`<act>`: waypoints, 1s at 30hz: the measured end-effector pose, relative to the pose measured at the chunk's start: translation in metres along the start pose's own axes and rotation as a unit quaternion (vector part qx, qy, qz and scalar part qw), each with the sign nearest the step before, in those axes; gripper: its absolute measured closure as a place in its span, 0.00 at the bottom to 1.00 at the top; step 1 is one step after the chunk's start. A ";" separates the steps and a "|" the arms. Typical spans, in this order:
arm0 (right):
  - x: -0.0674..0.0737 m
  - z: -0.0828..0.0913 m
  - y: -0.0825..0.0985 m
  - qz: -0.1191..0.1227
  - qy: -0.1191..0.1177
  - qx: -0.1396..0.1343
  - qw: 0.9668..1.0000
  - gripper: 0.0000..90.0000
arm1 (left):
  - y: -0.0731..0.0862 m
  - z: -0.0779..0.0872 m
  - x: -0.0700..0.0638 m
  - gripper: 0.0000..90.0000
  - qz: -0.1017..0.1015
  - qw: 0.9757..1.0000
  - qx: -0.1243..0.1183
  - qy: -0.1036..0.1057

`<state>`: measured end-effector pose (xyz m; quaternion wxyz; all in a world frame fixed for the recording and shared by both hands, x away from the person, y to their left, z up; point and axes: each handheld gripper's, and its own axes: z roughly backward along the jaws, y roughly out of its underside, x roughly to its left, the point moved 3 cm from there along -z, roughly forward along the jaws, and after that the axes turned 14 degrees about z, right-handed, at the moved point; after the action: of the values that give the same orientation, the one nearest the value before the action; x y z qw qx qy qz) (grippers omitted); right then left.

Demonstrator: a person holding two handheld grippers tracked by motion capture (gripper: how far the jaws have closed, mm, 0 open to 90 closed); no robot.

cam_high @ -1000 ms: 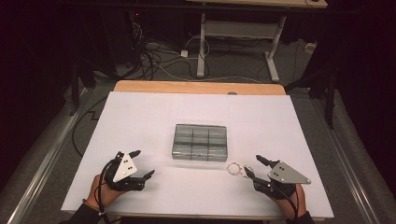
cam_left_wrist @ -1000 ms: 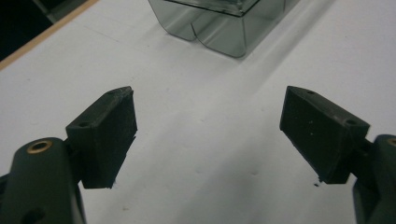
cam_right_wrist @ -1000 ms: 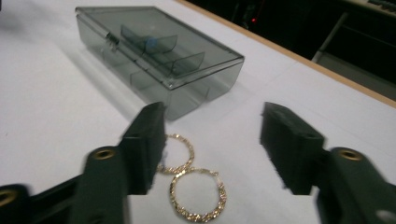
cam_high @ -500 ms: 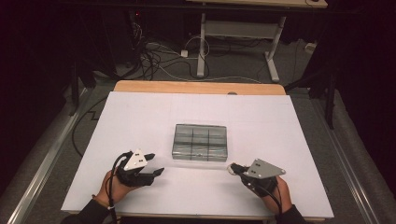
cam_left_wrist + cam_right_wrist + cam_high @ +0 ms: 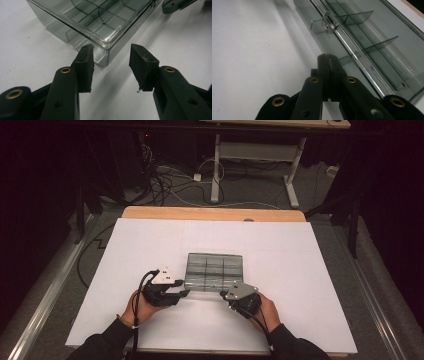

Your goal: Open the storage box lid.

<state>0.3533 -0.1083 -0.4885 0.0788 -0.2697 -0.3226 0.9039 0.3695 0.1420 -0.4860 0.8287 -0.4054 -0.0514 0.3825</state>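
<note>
A: Status of the clear box (image 5: 214, 271)?

B: It sits closed on the white table cover (image 5: 150, 240), near the middle and toward the near edge. Its lid and inner dividers show through in the left gripper view (image 5: 100, 22). In the right gripper view a small clear latch (image 5: 327, 23) stands on the front wall of the box (image 5: 372, 50).

A: What has changed in the last second?

B: We have brought both hands inward from the near corners of the cover. The left gripper (image 5: 181, 293) now stands just beside the near left corner of the box; the right gripper (image 5: 223, 294) stands at the near edge, right of centre.

A: Tool state, left?

B: Released. Its jaws have just been closing from a wide spread to about half width. In its own view the left gripper (image 5: 111, 58) frames the box corner, but the pads do not press on it.

A: Tool state, right?

B: Clenched on nothing. In its own view the right gripper (image 5: 328, 57) shows both pads pressed flat together, tip pointing along the front wall toward the latch.

A: Meaning for the work?

B: We judge this as set-up for opening: the left steadies the corner, the closed right tip works as a probe for the latch. Neither contact is made yet.
</note>
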 end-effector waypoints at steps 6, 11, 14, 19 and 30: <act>-0.002 -0.009 -0.005 -0.001 -0.003 -0.002 1.000 1.00 | -0.002 -0.003 0.002 0.60 0.017 1.000 0.000 -0.004; -0.003 -0.007 -0.010 -0.002 0.004 -0.017 1.000 1.00 | -0.003 -0.002 0.002 0.62 0.021 1.000 -0.004 -0.004; -0.003 -0.006 -0.011 -0.003 0.007 -0.019 1.000 1.00 | -0.004 -0.001 0.002 0.63 0.022 1.000 -0.006 -0.007; -0.003 -0.006 -0.011 -0.005 0.008 -0.019 1.000 1.00 | -0.004 -0.001 0.001 0.66 0.025 1.000 -0.006 -0.011; -0.001 -0.007 -0.011 -0.005 0.009 -0.017 1.000 1.00 | -0.005 0.002 0.000 0.68 0.029 0.999 -0.015 -0.006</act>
<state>0.3576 -0.0964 -0.4856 0.0813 -0.2773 -0.3389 0.8953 0.3717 0.1409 -0.4813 0.8109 -0.4163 -0.0504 0.4082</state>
